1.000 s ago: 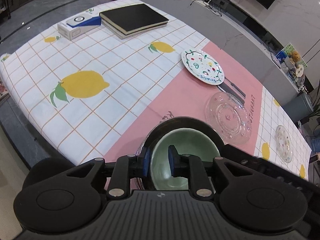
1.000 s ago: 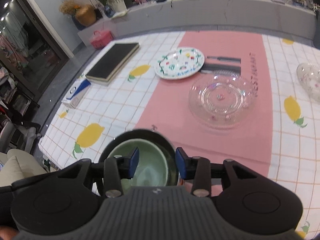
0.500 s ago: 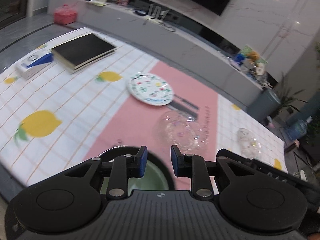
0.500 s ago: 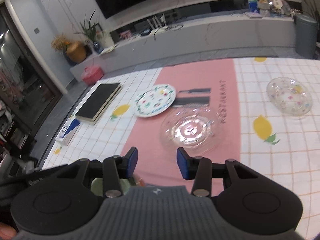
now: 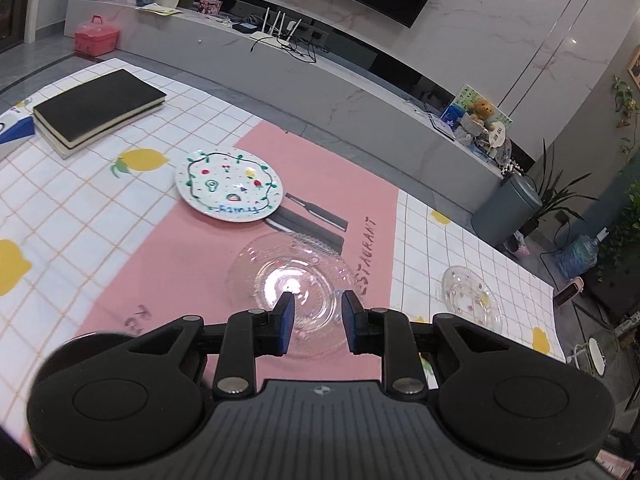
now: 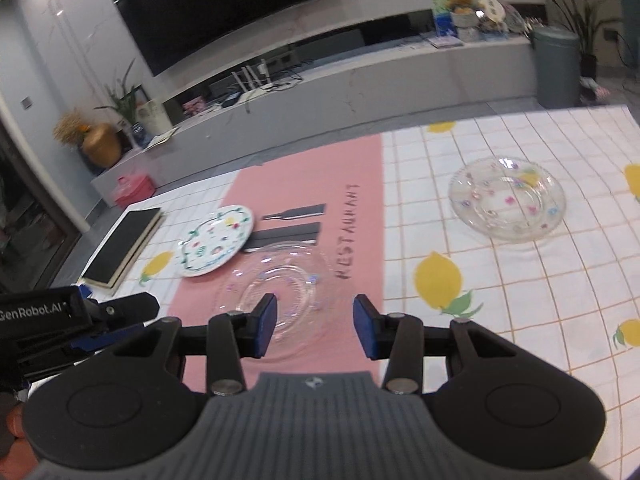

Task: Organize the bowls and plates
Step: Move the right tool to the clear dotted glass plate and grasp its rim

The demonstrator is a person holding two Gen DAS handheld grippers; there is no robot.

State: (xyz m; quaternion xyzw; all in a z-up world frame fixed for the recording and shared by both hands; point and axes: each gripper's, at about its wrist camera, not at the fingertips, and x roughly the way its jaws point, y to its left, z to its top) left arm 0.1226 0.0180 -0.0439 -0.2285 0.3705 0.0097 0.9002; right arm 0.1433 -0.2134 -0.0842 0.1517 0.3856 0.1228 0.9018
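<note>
Both your grippers — left gripper (image 5: 316,320), right gripper (image 6: 315,326) — hang with jaws spread, empty, above the clear glass plate (image 5: 290,276) on the counter's (image 5: 80,216) pink strip — painted plate (image 5: 229,187) beyond, small glass plate (image 6: 507,198) right.

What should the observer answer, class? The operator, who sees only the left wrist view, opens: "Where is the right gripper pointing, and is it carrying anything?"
Observer: The right gripper points toward the large clear glass plate on the pink cloth strip. Its jaws stand apart with nothing between them.
Operator: What lies to its right?
Observer: The small clear glass plate with coloured dots lies ahead and to the right of it, on the white checked cloth.
Operator: Is any person in view?
Observer: Only the fingertips of a hand, at the lower left corner of the right wrist view.
</note>
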